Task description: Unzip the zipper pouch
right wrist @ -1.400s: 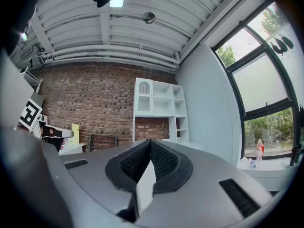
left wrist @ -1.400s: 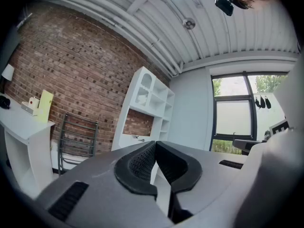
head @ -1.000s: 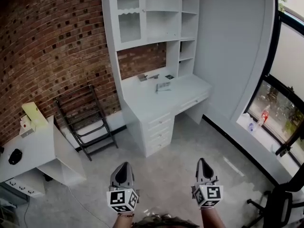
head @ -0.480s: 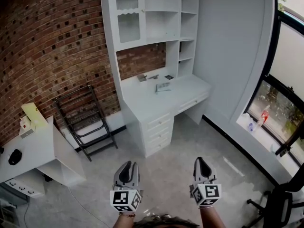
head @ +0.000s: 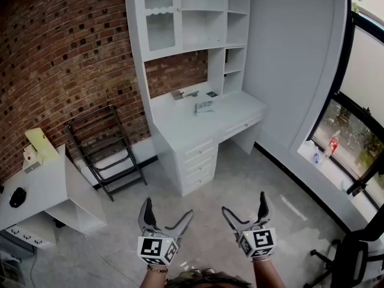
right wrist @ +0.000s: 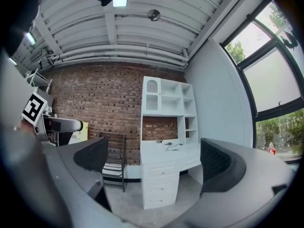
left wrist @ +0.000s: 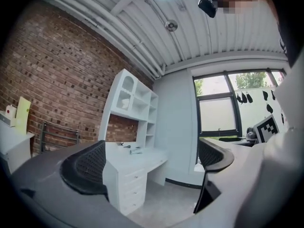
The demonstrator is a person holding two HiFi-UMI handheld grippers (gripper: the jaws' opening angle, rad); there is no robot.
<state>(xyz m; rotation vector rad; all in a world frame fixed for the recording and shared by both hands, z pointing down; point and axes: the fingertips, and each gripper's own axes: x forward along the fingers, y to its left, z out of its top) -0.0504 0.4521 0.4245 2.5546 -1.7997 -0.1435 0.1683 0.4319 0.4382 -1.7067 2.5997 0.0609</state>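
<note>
Left gripper (head: 168,207) and right gripper (head: 243,203) have both just been opening, so the jaws are spread wide with nothing between them. The zipper pouch (head: 204,107) (tiny from here, so I think that's it) lies on the white desk (head: 180,131), well apart from both.

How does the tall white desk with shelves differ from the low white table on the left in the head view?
The tall white desk carries a shelf unit; the low white table has none. The desk holds small items; the table holds a black object and a yellow-green board. Both are white.
</note>
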